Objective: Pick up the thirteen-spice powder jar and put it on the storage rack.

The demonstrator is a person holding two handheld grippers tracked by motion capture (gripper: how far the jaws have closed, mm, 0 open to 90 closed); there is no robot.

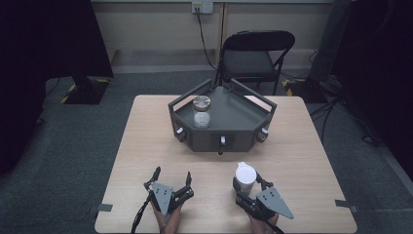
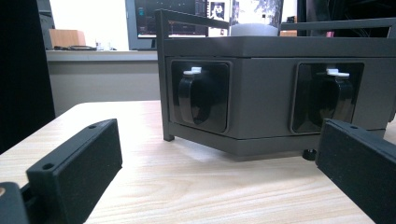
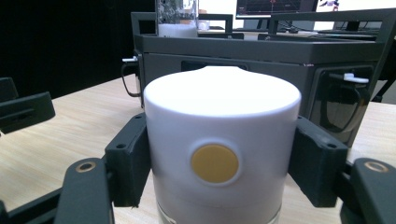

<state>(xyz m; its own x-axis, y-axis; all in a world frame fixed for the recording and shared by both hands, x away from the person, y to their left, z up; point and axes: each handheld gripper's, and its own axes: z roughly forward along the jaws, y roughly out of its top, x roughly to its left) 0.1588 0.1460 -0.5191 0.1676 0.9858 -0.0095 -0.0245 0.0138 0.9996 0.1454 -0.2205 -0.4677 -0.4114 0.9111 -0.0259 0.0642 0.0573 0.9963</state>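
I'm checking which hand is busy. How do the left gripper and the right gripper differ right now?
The left gripper has its jaws spread wide with nothing between them; the right gripper is shut on the white container. The left gripper faces the grey tray across bare tabletop, while the right gripper's line to that tray is blocked by the container. Both sit near the table's front edge, each in a hand.

The dark hexagonal tray point(image 1: 243, 114) stood across the far middle of the tabletop point(image 1: 136, 146), blocking the way toward the far edge. A glass jar point(image 1: 201, 112) rose inside its left part. Bare wood lay open between the tray and the near edge, and along both side edges, apart from the white container point(image 1: 245, 176) near the right gripper point(image 1: 249, 184).
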